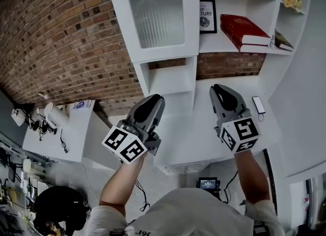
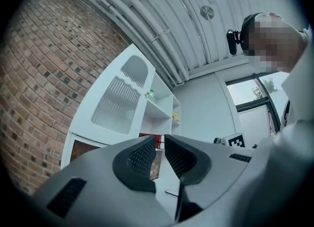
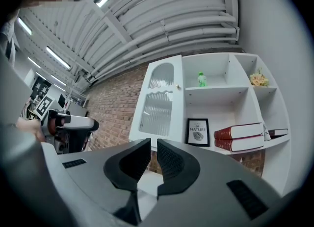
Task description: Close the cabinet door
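Bright, even indoor light with no glare. Head view: the cabinet door (image 1: 160, 18) is evenly lit, the corner at 8 o'clock is dim, and lines bow towards the edges. Both gripper views have a black vignette all round and a soft near foreground. Strip lights (image 3: 54, 57) sit at 10 o'clock, a window (image 2: 255, 93) at 3 o'clock.

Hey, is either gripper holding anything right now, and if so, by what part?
Nothing is held. The left gripper and the right gripper both have their fingers nearly together with nothing between them, and neither touches the open cabinet door.
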`<state>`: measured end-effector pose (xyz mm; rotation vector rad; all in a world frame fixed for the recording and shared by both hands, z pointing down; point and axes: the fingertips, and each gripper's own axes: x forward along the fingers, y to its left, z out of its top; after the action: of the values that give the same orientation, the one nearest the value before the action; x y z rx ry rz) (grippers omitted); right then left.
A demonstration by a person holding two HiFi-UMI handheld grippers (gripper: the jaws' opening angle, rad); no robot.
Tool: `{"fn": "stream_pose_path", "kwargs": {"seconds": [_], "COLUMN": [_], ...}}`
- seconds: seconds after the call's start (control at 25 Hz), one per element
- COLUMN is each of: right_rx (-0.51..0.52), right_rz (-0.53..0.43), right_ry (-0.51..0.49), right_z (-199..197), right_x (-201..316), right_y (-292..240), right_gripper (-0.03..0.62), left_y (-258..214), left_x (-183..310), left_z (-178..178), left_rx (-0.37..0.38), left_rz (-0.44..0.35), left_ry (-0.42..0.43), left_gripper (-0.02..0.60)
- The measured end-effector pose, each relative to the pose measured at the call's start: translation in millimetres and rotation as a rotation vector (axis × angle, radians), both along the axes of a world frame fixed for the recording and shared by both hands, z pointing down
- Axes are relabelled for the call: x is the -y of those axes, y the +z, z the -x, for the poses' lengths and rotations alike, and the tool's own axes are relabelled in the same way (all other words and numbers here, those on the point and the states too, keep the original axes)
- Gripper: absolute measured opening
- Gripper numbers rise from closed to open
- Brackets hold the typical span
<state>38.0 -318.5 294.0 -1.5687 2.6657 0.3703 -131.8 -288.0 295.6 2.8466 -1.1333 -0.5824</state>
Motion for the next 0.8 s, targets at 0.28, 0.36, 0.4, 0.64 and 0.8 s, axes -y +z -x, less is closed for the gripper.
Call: {"fn": "stream_pose_path", "kwargs": {"seconds": [0.28, 0.36, 0.4, 0.64, 0.8], "right_rx": [0.024, 0.026, 0.028, 0.045, 0.06], "right_rz": [0.039, 0.048, 0.054, 0.094, 0.118], "right_ry": [0.032, 0.039, 0.043, 0.061, 0.065], "right_z": [0.6, 1.9, 2.9, 5.4, 11.7], "right_x": [-4.2, -7.1, -8.9, -22.5, -32.5], "right_y": [18.0, 22.4, 25.4, 44.1, 54.1], "right_gripper": [0.058, 0.058, 0.058, 0.058, 0.058], "left_y": [22.8, 28.4, 31.8, 53.2, 66.3], "left_x": [-9.3, -12.2, -13.9, -22.5, -32.3], "left_z": [6.3, 8.9, 10.3, 15.7, 21.8], "left_rx": [0.013, 0.006, 0.003, -0.017, -0.02], "left_rz": [0.029, 0.041, 0.047, 0.095, 0.122], "left_ry": [0.017, 0.022, 0.024, 0.037, 0.044], "left_gripper": [0.066, 0.066, 0.066, 0.066, 0.066]}}
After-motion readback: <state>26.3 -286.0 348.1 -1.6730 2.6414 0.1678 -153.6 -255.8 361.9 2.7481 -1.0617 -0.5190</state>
